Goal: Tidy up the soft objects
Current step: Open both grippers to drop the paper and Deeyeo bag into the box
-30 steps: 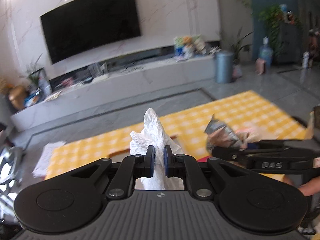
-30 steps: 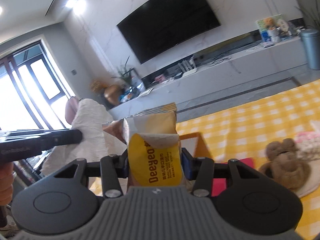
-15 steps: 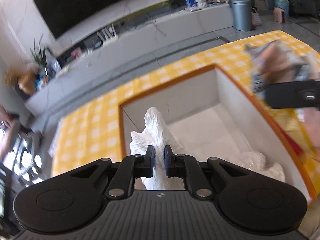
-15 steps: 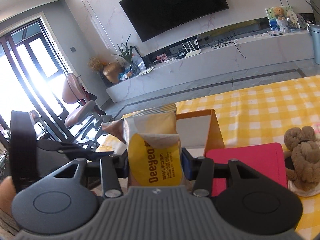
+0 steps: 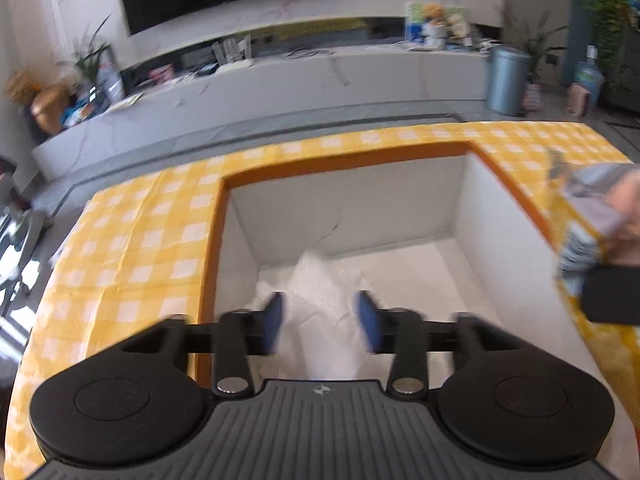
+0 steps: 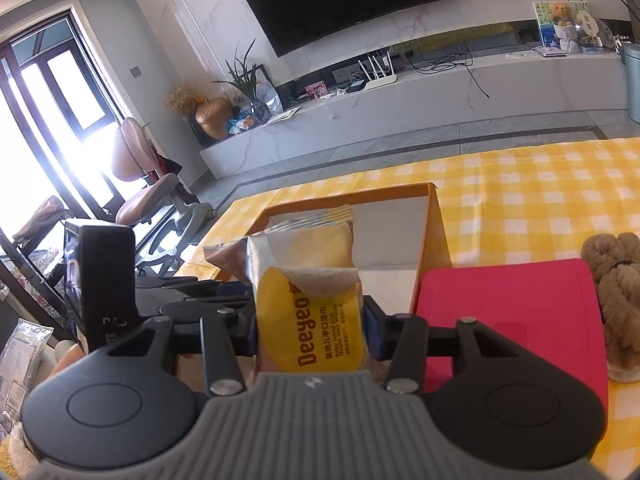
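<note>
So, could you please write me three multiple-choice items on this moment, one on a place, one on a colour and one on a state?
1. Where is the white crumpled bag?
A. On the red mat
B. Inside the orange-rimmed box
C. On the TV bench

2. What colour is the label of the wipes pack?
A. Yellow
B. Green
C. Blue

3. How do the left tongs stand?
A. Shut on the bag
B. Open, with the bag between the pads
C. Out of view

Answers: 1 B, the bag lies against the white inner walls of the orange-rimmed box. 2 A, the label reading Deeyeo is yellow, and the right tongs are clamped on that pack. 3 B, the blue pads stand apart on either side of the bag.
</note>
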The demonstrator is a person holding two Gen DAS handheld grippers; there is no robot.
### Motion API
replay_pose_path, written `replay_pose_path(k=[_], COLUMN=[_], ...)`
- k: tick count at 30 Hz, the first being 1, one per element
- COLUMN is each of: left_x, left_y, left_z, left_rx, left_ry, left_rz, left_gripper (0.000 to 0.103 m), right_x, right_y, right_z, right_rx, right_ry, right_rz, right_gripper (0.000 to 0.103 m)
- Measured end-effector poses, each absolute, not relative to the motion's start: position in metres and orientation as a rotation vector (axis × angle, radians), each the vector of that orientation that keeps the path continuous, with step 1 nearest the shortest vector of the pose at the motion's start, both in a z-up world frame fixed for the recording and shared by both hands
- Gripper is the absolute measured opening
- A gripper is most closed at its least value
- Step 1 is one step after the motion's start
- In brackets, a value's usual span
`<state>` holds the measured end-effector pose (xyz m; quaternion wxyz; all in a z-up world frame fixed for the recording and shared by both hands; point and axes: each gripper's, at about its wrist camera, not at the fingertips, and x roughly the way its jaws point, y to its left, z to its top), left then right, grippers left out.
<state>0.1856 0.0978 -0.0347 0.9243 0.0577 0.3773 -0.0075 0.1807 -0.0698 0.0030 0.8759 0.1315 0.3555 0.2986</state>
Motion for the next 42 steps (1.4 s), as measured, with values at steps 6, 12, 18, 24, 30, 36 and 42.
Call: replay_pose_path(k=[6,12,18,24,30,36,42], left_x=[0.153,0.145,0.146,0.14,0.137,0.13,0.132], left_y=[0.123,0.174,0.209,0.218,0.225,0.221,0.218], left_z=[0.012,0.018,0.009,0.006,0.006,0.016,0.021], left_rx=[-0.033,-0.211,-0.331,-0.36,-0.393,-0.387,-0.372], left_ry=[0.584,0.559,0.588,0.605,0.623,0.584,0.606], left_rz=[0.019,0.136,0.218,0.204,0.176,0.164,0.14], left_gripper=[0.086,0.086,0.082,0.082,0.077,0.077,0.077], right_x=[0.182,0.184,0.194,0.207,0.21,0.2,0.19], right_y=[-0.06,-0.022,0.023,0.053,0.072,0.071,0.053], right_z=[0.012,0.016,-0.003,-0.027,-0.034,-0.014,-0.001], right_rx=[0.243,0.222,0.313,0.342,0.277,0.254,0.236], right_ry=[0.744,0.764,0.848,0.916,0.93,0.849,0.816], right_rz=[0.554,0.492,0.469,0.396,0.429,0.478,0.493], right_gripper=[0.048,0.048,0.048,0.048,0.07,0.091,0.092])
